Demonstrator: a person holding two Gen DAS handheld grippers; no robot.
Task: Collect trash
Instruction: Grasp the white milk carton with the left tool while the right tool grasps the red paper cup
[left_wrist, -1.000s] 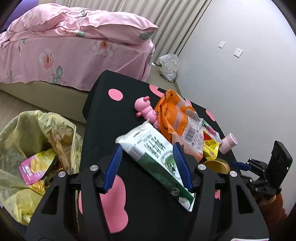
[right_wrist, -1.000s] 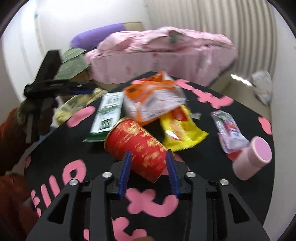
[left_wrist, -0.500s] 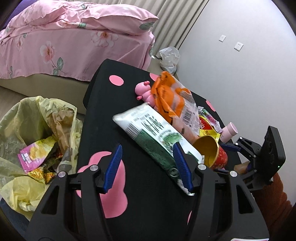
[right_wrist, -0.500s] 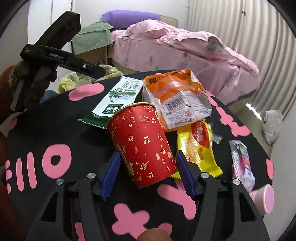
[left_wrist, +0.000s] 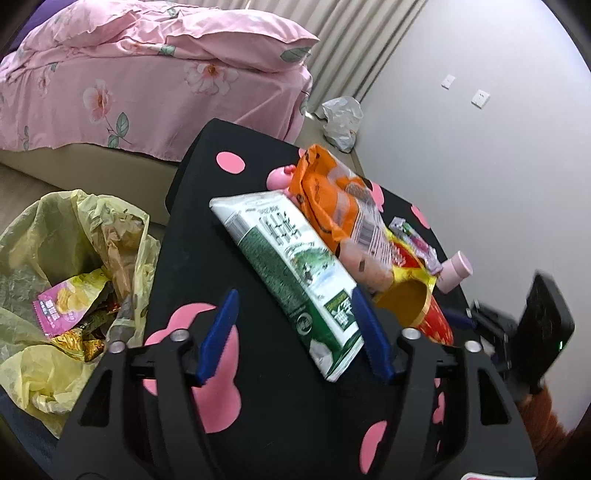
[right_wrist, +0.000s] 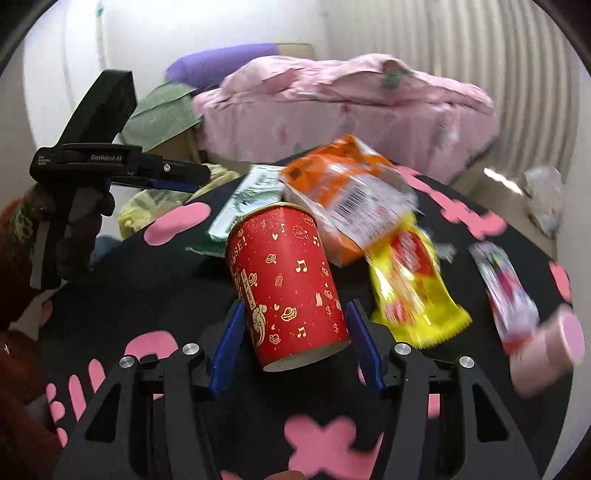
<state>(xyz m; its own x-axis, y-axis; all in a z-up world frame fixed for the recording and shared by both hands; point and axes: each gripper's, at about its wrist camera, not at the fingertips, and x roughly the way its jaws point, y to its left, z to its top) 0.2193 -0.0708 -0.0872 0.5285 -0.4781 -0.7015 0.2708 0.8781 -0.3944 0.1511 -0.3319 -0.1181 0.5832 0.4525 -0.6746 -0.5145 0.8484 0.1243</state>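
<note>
A red paper cup (right_wrist: 291, 291) with gold print lies on its side on the black tabletop (right_wrist: 155, 280). Beyond it lie a green-white packet (left_wrist: 291, 266), an orange bag (right_wrist: 347, 192) and a yellow wrapper (right_wrist: 413, 291).

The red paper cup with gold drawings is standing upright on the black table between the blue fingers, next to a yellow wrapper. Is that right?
Not quite. The red paper cup with gold drawings is lying on its side, not upright, as the right wrist view shows. It is on the black table between the right gripper's blue fingers, which are closing, next to the yellow wrapper.
</note>
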